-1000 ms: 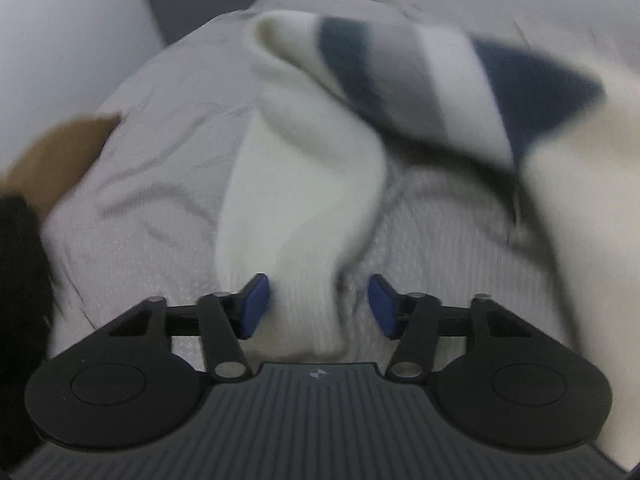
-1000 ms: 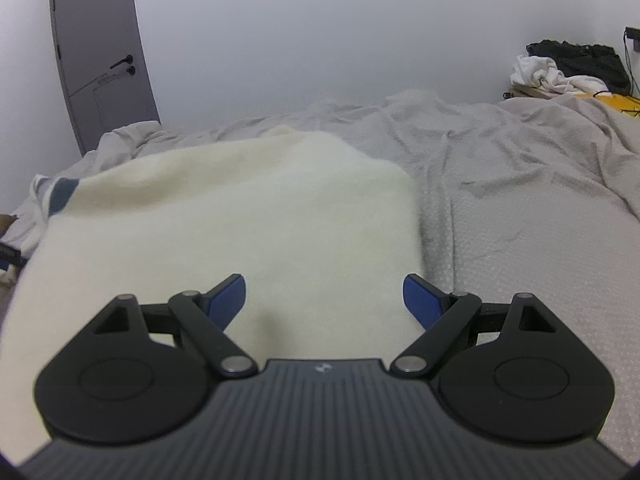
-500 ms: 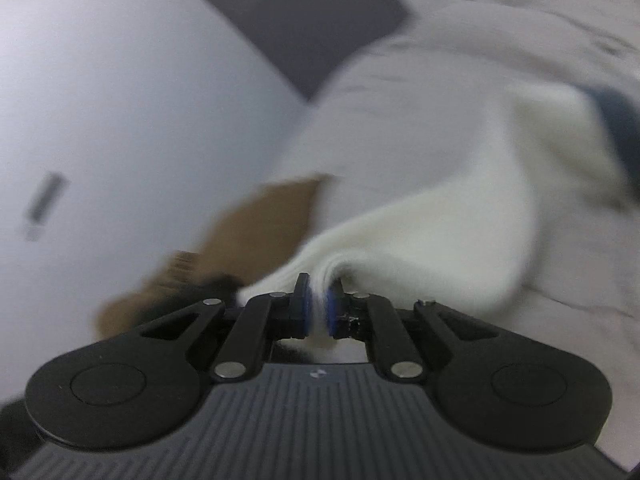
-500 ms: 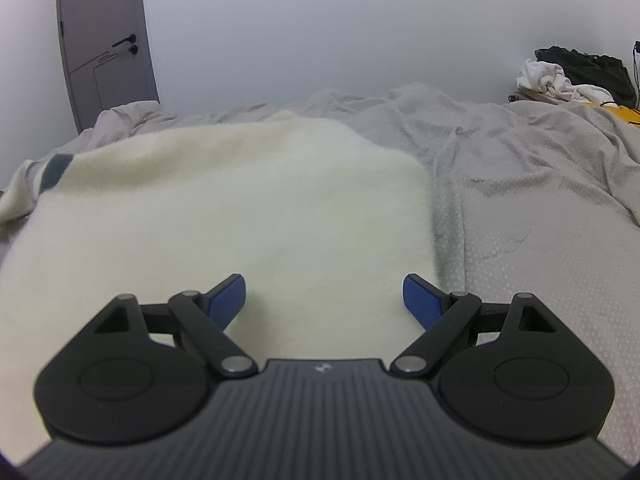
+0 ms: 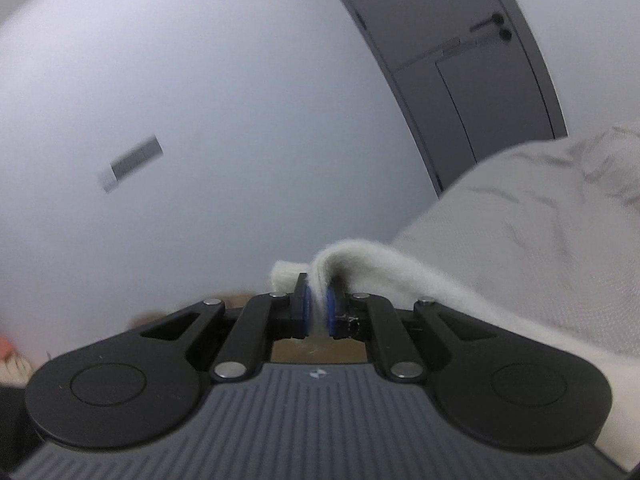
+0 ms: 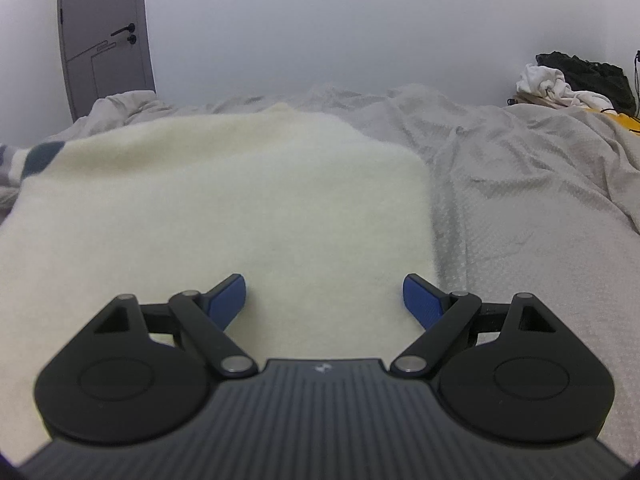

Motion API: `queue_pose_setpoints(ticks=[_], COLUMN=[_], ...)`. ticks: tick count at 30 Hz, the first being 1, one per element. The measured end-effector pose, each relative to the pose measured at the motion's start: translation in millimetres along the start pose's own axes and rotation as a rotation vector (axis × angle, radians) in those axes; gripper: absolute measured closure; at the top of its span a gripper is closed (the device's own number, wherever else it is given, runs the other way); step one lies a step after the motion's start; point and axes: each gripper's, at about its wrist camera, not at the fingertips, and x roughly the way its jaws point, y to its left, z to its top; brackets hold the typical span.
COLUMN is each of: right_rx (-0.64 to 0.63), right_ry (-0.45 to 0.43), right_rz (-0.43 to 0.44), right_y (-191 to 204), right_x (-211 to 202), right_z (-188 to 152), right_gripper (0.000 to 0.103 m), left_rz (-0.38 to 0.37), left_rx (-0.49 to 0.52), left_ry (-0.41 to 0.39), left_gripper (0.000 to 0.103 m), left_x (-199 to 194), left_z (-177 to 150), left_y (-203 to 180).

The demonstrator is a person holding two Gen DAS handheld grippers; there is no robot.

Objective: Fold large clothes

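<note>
A: Where is the cream sweater [image 6: 224,208]?

B: Spread flat on the bed [image 6: 520,200], over the grey bedsheet. In the right wrist view it fills the ground from 9 o'clock to just past 12, its right edge running beside the right finger pad [image 6: 420,298].

A: And the right gripper [image 6: 324,296]?

B: Spread wide over the sweater with nothing between its pads.

A: The left gripper [image 5: 318,306]?

B: Closed tight on a fold of the sweater [image 5: 400,276]. The cloth humps up at 12 o'clock from the pads and trails off toward 4 o'clock across the bed [image 5: 520,232].

A: Anything else?

B: A grey door [image 6: 104,40] at 10 o'clock in the right view, and a pile of clothes [image 6: 572,80] at 2 o'clock, well apart from the sweater.
</note>
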Motion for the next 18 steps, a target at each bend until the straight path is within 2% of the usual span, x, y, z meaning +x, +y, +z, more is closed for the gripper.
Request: queue_pose_setpoints(ticks=[3,7,9,10,11,13,15,18], right_rx=[-0.009,-0.001,0.001,0.002,0.004,0.009,0.014,0.013], right_ry=[0.002,0.005,0.006,0.006,0.004,0.002,0.002,0.008], right_rz=[0.001,0.009,0.011,0.012,0.014,0.017,0.020,0.021], right_y=[1,0,1,1,1,1,1,2], right_x=[2,6,8,8,8,7,6,3], right_z=[-1,0,0,0,1,1,2,4], right_gripper=[0.016,0.015,0.015,0.015,0.015,0.016,0.016,0.016], left_rz=[-0.051,-0.164,-0.187,-0.202,-0.215,-0.249,-0.308,-0.396], left_rx=[-0.031,-0.102,-0.126,-0.137,-0.147,-0.160,-0.198,-0.276], left_ry=[0.082,0.254,0.307,0.332,0.353,0.383,0.390,0.443], left_gripper=[0.093,0.092,0.089,0.078,0.057,0.037,0.036,0.036], left_x=[18,45,46,44,41,27,9,-25], left_z=[-15,-36,-48,-52,-55,-58,-59,-61], left_y=[-14,-21,-24,-25,-26,-27,-23,-12])
